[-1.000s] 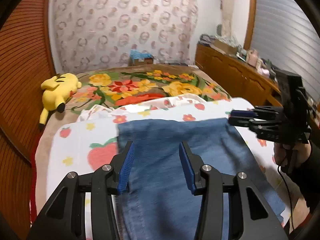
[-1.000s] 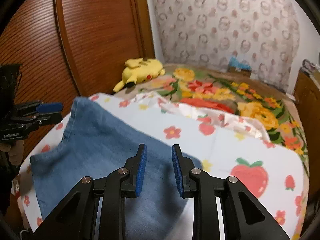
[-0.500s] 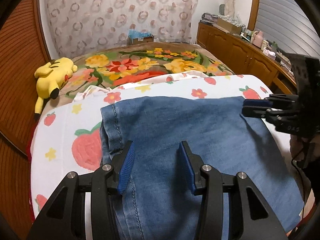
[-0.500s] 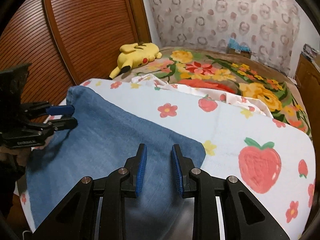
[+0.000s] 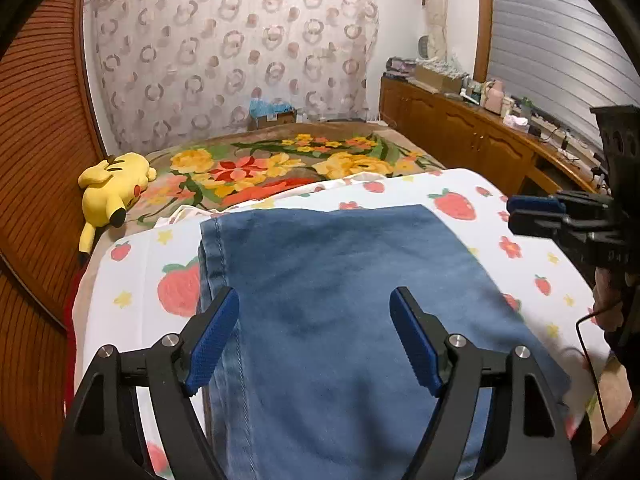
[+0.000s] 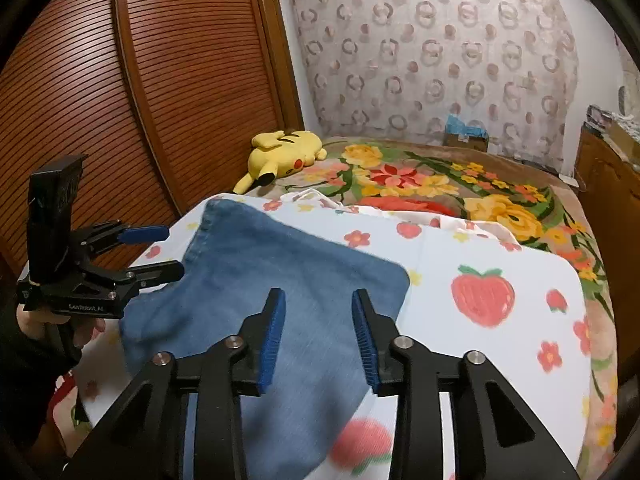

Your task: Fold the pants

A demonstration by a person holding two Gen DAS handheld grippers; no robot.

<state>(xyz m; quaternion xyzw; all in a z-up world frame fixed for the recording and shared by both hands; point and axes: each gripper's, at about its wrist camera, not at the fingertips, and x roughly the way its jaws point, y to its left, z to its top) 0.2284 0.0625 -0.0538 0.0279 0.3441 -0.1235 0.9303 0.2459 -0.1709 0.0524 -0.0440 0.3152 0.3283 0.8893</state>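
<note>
Blue denim pants (image 5: 340, 280) lie flat on a strawberry-print sheet (image 5: 456, 200) on the bed, their stitched hem at the far left. My left gripper (image 5: 315, 296) hovers over the near part of the denim, its jaws opening wide with nothing pinched between them. From the right wrist view, the pants (image 6: 280, 264) spread left of centre, and my right gripper (image 6: 318, 296) is over their near right part, its jaws opening too and apart from the cloth. The left gripper (image 6: 168, 252) stands at the pants' left edge, and the right gripper (image 5: 514, 216) is beside their right edge.
A yellow plush toy (image 5: 112, 184) lies at the bed's far left on a floral blanket (image 5: 280, 164). Louvred wooden doors (image 6: 100, 100) run along the left. A cluttered wooden cabinet (image 5: 460, 128) lines the right. A cardboard box (image 5: 272, 114) sits by the patterned curtain.
Both grippers' jaws have spread wider, the left one much more. Both hands have shifted across the bed, so the pants sit differently in each view. The pants still lie flat.
</note>
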